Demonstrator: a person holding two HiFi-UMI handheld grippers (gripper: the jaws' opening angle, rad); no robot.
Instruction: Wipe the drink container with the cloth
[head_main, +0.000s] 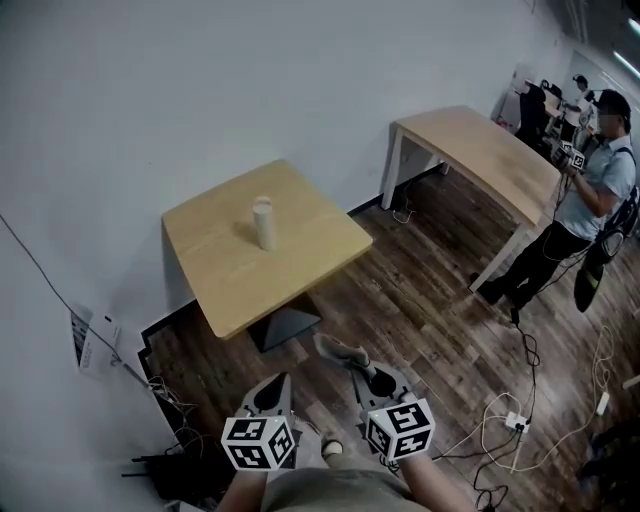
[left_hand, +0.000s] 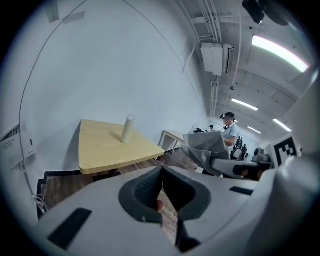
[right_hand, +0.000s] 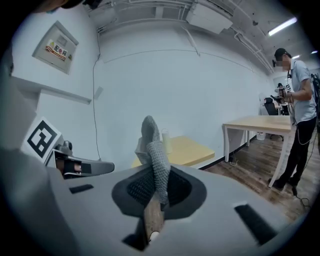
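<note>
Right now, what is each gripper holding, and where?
The right gripper clamps the cloth by one end; the left gripper is shut on nothing.

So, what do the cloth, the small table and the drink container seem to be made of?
The cloth looks like grey knitted fabric: bumpy, grid-like texture. The table looks like pale wood or laminate, smooth and matte, faint grain. The drink container is pale and matte; plastic or coated metal, too small to tell.
</note>
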